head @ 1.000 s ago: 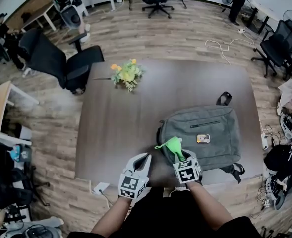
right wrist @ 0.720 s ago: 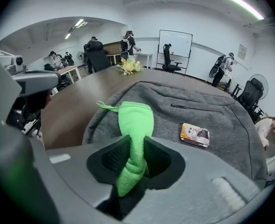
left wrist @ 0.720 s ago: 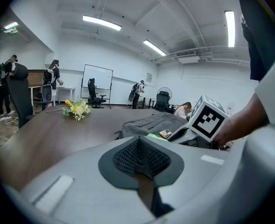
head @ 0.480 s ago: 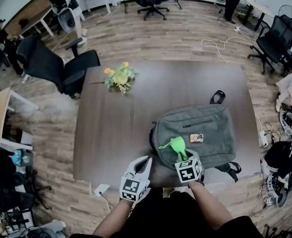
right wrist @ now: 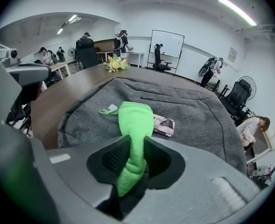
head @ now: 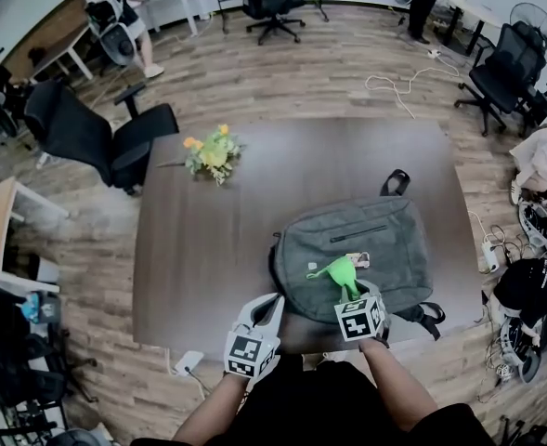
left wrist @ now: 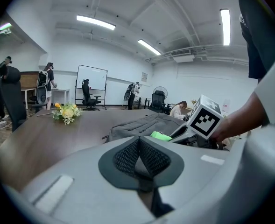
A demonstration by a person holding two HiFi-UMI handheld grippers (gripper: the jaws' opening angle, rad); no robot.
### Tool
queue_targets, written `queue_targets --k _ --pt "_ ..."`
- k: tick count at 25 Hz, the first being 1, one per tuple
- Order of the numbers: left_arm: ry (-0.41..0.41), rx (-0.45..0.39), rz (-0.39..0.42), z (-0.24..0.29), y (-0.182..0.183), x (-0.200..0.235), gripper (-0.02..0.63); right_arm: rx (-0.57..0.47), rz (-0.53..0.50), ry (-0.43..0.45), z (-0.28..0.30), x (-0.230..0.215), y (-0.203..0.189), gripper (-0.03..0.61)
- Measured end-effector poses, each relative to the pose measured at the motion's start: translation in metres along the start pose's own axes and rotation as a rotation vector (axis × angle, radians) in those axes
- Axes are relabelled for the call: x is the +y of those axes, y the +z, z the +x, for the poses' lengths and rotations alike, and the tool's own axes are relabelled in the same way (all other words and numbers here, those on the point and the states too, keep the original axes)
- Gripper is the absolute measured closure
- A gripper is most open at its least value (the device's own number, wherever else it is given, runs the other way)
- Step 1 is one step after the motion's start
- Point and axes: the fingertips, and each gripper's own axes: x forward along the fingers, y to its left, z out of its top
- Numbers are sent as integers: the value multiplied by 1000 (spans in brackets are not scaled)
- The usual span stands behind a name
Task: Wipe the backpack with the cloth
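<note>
While gripping the green cloth point(right wrist: 136, 119) tightly, the right tool point(right wrist: 136, 147) is pressing it, seemingly, onto the grey backpack point(head: 389, 247) lying flat on the brown desk point(head: 208, 249); the left tool point(head: 271, 303) is hovering nearby, jaws together, empty.

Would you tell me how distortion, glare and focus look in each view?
Head view: fisheye bows the brown table. Left gripper view: ceiling strip lights blow out white. Right gripper view: bright green cloth and grey fabric backpack look sharp.

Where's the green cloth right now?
Head view, right of centre: the green cloth is clamped in the right gripper, over the near half of the grey backpack, beside a small card.
</note>
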Motion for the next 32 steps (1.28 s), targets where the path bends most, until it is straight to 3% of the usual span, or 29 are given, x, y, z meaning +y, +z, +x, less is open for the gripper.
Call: queue_targets --k 14,21,32 --pt "-35 4 47 13 14 -14 595 18 22 -78 -9 -52 -15 483" --pt "-33 -39 38 19 21 -16 595 19 51 -164 -17 -92 -22 483" --pt "-45 -10 32 16 18 -25 595 14 88 -293 -46 -152 -33 483"
